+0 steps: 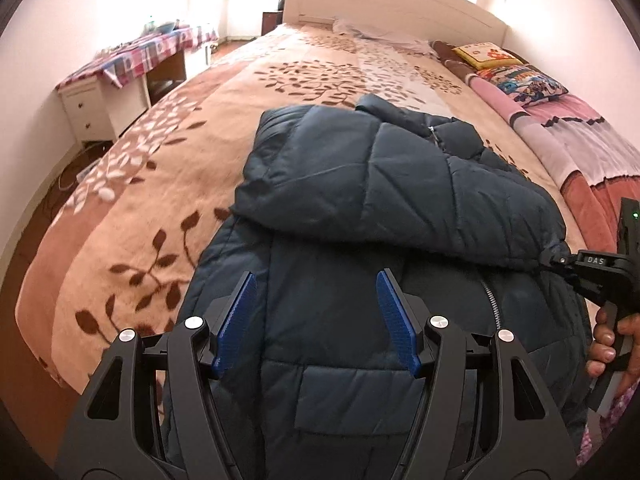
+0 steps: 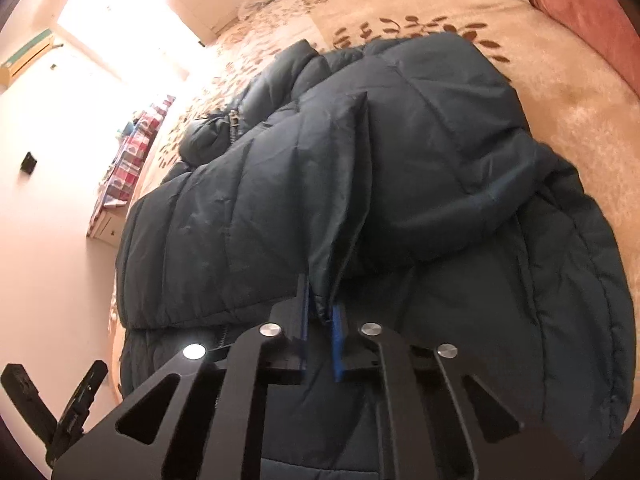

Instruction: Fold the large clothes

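Between the right tongs (image 2: 320, 312), the jacket (image 2: 400, 160) sleeve cuff.

The left gripper (image 1: 316, 320) tilts downward with its blue fingers (image 1: 236, 320) spread wide and nothing between them. The right gripper (image 2: 320, 320), also tilted downward, pinches a fold of the jacket (image 2: 360, 184); a hand (image 1: 612, 344) grips its handle.

Somebody's bedroom at home, pretty clearly.
Big bed (image 1: 280, 80) with a leaf-print blanket (image 1: 160, 184), a pale headboard (image 1: 380, 4), cartoon pillows (image 1: 524, 80), and a white dresser (image 1: 96, 108) under a checked cloth (image 1: 152, 52) along the wall.
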{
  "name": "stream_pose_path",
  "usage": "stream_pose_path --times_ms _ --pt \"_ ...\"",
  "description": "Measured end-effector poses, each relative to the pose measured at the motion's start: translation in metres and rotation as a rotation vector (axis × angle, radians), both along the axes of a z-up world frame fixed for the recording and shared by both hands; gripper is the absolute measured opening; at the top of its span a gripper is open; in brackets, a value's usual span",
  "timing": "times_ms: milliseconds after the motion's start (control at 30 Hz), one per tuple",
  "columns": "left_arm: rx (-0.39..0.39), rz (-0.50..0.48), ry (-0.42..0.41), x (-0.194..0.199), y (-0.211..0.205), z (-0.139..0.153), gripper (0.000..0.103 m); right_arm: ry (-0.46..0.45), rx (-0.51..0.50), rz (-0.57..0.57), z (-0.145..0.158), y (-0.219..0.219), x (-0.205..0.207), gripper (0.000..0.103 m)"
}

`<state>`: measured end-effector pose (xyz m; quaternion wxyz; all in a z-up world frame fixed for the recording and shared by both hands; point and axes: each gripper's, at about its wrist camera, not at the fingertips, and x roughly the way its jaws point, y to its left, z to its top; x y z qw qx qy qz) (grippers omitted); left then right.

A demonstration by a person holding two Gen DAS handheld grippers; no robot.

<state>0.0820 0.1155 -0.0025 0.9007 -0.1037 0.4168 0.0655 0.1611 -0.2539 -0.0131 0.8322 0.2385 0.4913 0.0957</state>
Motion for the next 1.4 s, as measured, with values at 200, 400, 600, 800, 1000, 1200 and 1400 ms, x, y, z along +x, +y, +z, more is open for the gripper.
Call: stream_pose_path --times_ms 200,400,600,800,1000,1200,1400 --pt "-0.008 0.011 -0.009 -0.002 0.004 0.001 0.062 -0.029 0.006 -0.001 0.013 -0.009 -0.022 0.008" --pt "-0.021 0.020 -0.010 -0.001 0.006 0.001 0.062 0.023 -0.014 -0.002 -0.003 -0.007 -0.017 0.008" --pt "-0.010 0.054 0.017 -0.001 0.011 -0.002 0.062 0.034 -0.076 0.010 -0.007 0.002 -0.010 0.010" --pt "0.051 0.088 0.063 -0.006 0.012 -0.008 0.062 0.042 -0.108 0.020 0.006 0.004 -0.021 0.037" --pt "0.069 0.100 0.093 -0.018 0.012 -0.013 0.062 -0.026 -0.170 0.085 0.027 0.008 -0.052 0.044" --pt "0.075 0.099 0.119 -0.033 0.011 -0.016 0.062 -0.083 -0.241 0.169 0.041 0.014 -0.099 0.054" --pt "0.095 0.087 0.140 -0.047 0.008 -0.019 0.062 -0.087 -0.289 0.182 0.041 0.004 -0.138 0.055"
